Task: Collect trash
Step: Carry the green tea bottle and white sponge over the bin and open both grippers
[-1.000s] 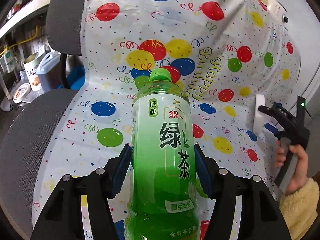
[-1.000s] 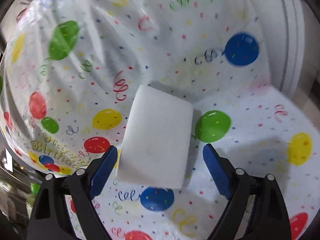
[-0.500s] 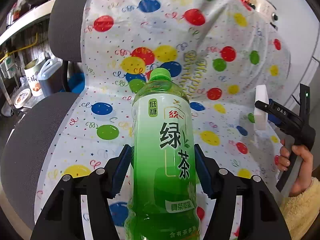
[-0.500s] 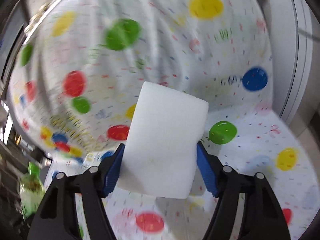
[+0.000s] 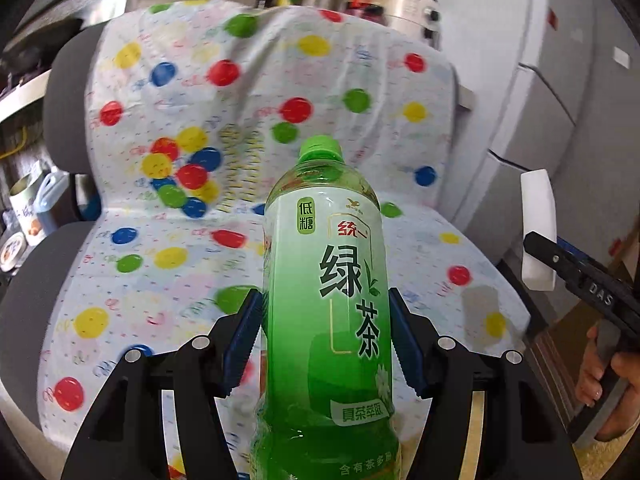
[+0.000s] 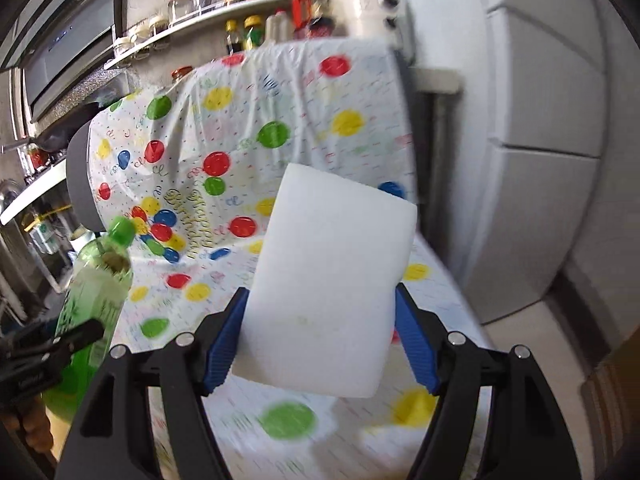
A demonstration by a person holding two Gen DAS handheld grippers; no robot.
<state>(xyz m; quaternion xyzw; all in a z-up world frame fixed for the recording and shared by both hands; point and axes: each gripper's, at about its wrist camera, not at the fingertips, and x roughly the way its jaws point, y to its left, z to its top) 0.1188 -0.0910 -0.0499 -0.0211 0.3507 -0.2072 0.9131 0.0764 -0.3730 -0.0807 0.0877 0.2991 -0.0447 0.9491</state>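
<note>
A green tea bottle [image 5: 326, 264] with a green cap stands upright between the blue pads of my left gripper [image 5: 322, 300], which is shut on its lower body. It is held in the air in front of the chair. My right gripper [image 6: 320, 308] is shut on a white foam block [image 6: 332, 280], gripped at its lower half and tilted slightly. In the left wrist view the block [image 5: 538, 216] shows edge-on at the right, in the black right gripper, with a hand [image 5: 600, 380] on the handle. The bottle [image 6: 96, 280] appears at the left of the right wrist view.
A grey chair draped with a balloon-print birthday cover [image 5: 200, 240] fills the space ahead. A white fridge [image 6: 540, 120] stands to its right. Behind it, a shelf [image 6: 240, 20] carries jars, bottles and a white cooker [image 6: 364, 4]. Containers sit at the far left [image 5: 28, 208].
The right gripper closed on the white block and lifted it off the seat. Both grippers pulled back and up from the chair, so more of the room shows.
</note>
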